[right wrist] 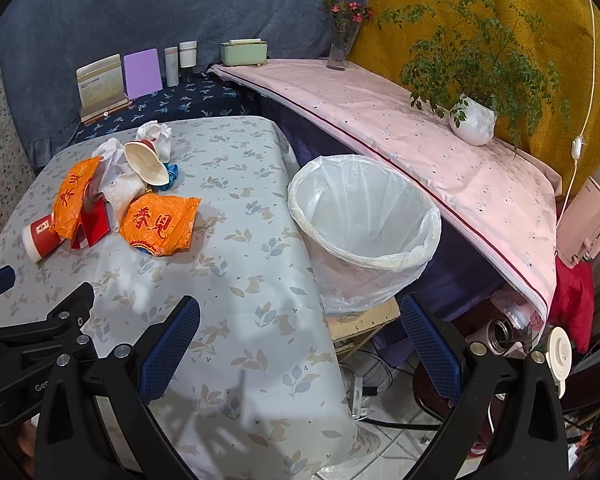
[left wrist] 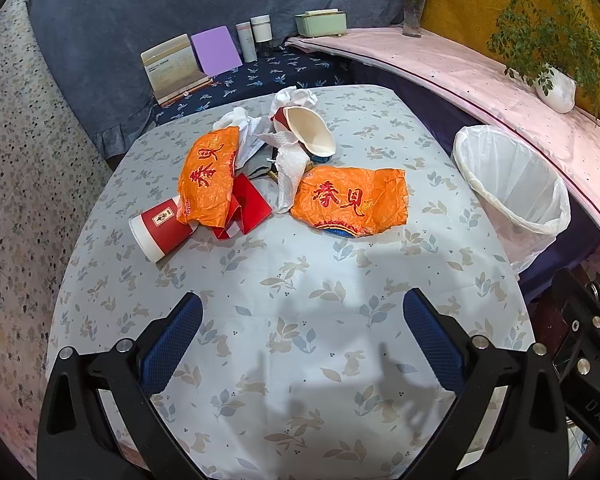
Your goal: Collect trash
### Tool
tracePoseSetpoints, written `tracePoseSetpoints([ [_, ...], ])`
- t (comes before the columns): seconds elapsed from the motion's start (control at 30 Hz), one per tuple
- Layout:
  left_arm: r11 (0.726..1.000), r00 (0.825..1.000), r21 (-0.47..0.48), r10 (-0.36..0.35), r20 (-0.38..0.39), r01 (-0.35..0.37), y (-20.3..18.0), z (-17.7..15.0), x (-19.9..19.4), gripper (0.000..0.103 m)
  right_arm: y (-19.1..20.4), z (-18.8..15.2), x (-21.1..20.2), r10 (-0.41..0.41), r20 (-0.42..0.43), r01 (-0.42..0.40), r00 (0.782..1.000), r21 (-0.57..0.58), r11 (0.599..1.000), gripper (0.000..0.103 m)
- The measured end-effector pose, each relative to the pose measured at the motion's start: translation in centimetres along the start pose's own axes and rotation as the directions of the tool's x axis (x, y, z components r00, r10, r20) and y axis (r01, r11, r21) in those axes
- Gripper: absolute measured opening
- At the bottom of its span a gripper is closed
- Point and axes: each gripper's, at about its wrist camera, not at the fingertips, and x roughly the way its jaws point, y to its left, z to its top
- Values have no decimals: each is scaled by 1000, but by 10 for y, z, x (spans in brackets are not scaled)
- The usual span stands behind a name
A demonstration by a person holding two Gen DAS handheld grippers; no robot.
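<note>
Trash lies in a heap on the table [left wrist: 300,300]: two orange wrappers [left wrist: 350,200] [left wrist: 208,174], a red paper cup on its side [left wrist: 160,230], a red box [left wrist: 248,208], a white-lined cup [left wrist: 310,132] and crumpled tissues [left wrist: 288,168]. The heap also shows in the right wrist view, with the near orange wrapper [right wrist: 160,224] and the red cup [right wrist: 40,236]. A white-lined bin [right wrist: 364,224] [left wrist: 512,184] stands right of the table. My left gripper [left wrist: 302,308] is open and empty above the table's near part. My right gripper [right wrist: 300,316] is open and empty, near the bin.
A pink-covered shelf [right wrist: 440,140] runs behind the bin with a potted plant [right wrist: 474,120], a flower vase [right wrist: 340,52] and a green box [right wrist: 244,52]. Cards and bottles [left wrist: 216,50] stand behind the table. Cables and clutter lie on the floor [right wrist: 380,392].
</note>
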Motion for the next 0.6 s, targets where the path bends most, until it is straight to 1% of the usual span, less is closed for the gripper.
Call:
tracePoseSetpoints([
  [0.43, 1000, 1000, -5, 9, 8, -9, 0, -2, 1, 96, -1, 1, 2, -17, 4, 17, 1000, -1, 1000, 96],
  [0.6, 1000, 1000, -9, -9, 12, 10, 0, -2, 0, 96, -2, 2, 0, -28, 11, 28, 1000, 1, 1000, 96],
])
